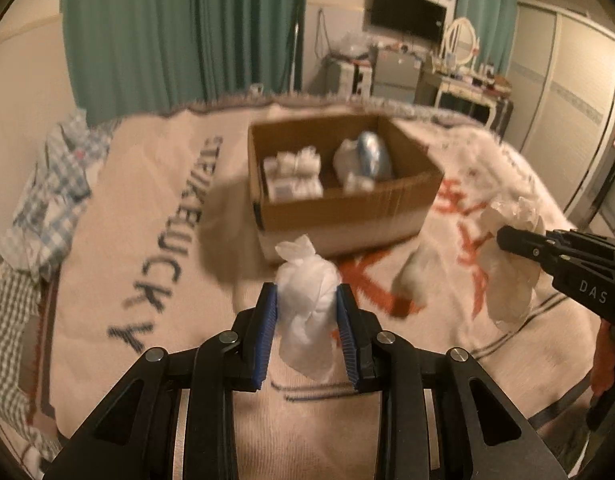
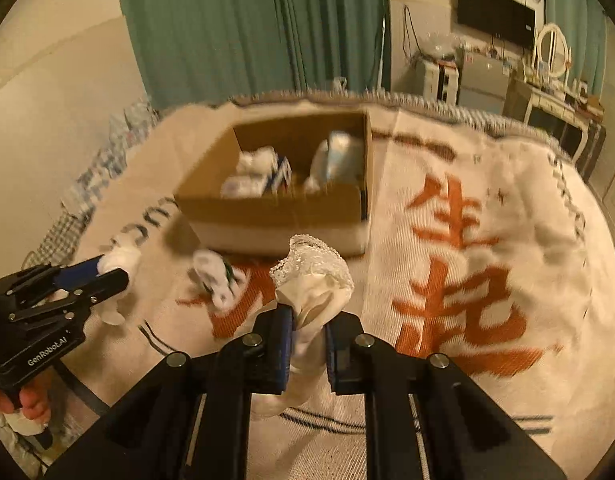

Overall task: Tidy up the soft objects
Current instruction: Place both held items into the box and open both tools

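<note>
On blanket point(image 1: 155, 208), cardboard box point(image 1: 339, 216), green curtains point(image 1: 179, 28)

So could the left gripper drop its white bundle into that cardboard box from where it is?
Probably yes. The left gripper holds the white bundle just short of the cardboard box, whose top is open. Nothing stands between them, and bare floor shows between the items already inside.

Bedspread point(image 2: 487, 184): cream, orange characters, dark lettering, dark stripes at near edge. Cardboard box point(image 1: 347, 216): brown; white bundles and one pale blue inside. Left hand-held gripper point(image 1: 307, 312): black, blue pads, white bundle point(image 1: 307, 300). Lace-trimmed cloth point(image 2: 315, 280): cream. Curtains point(image 2: 247, 20): teal green. Checked fabric point(image 1: 43, 200): blue-white at bed's left edge.
</note>
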Available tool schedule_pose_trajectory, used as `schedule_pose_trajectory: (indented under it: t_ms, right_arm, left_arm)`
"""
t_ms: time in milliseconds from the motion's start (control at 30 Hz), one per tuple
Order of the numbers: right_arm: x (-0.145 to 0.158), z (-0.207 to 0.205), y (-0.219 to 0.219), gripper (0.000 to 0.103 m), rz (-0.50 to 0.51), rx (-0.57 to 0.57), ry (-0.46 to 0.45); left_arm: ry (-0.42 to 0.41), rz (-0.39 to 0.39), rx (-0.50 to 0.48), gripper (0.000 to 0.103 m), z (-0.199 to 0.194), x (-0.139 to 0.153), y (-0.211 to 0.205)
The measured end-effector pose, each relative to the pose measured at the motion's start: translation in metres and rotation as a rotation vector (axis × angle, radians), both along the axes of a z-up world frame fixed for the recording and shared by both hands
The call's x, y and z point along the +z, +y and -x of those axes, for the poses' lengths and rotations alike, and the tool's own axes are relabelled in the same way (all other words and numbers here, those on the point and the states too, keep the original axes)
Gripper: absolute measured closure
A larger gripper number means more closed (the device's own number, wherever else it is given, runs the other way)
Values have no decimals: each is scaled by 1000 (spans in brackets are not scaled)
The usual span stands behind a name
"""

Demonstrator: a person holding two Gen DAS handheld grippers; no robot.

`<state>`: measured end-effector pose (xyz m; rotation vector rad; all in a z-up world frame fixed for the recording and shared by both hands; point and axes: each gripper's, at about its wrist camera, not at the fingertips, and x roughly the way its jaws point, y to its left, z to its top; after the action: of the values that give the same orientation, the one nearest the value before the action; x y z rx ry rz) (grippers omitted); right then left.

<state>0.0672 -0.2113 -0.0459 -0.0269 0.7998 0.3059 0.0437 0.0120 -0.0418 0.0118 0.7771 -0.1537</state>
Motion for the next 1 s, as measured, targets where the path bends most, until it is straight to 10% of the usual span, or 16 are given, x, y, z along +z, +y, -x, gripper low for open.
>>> schedule_pose_trajectory:
  t_ms: [533,1000]
  right_arm:
    - [102,-66,23,90,-31,73,-223]
    - [3,-194,46,90,-18,115,-45]
  left_arm:
    - [-169,8,-13,74,-79,81,-11]
    - [-52,-12,-27,74,-187,9,-24]
